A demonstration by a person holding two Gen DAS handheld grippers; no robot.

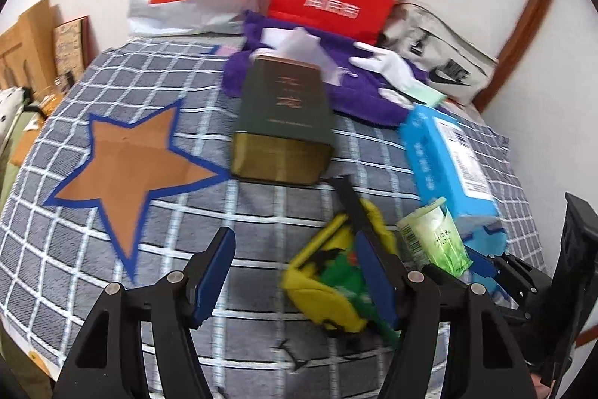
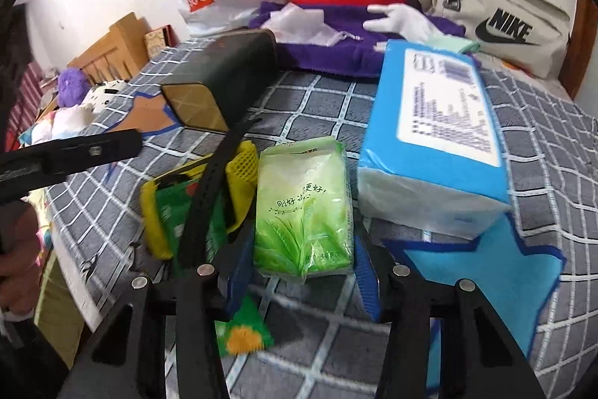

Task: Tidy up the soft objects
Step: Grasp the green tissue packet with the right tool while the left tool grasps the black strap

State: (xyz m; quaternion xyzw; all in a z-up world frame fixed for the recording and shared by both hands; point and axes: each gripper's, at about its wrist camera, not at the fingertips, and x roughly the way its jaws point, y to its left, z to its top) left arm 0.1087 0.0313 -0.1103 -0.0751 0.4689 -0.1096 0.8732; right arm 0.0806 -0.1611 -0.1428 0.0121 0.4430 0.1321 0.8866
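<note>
We hold the green tissue pack (image 2: pixel 304 208) clamped between the blue pads of the right gripper (image 2: pixel 301 272), raised above the checked bedspread (image 2: pixel 542 122), just beside the blue tissue box (image 2: pixel 437 137). Our left gripper (image 1: pixel 295 272) stands spread and empty; its right finger overlaps the yellow sponge pack (image 1: pixel 336 272), which lies on the bedspread. The left wrist view alone shows the whole brown star cutout (image 1: pixel 127 174) left of the dark green box (image 1: pixel 284 114). The right wrist view alone shows the blue star cutout (image 2: pixel 482 272) under the tissue box.
</note>
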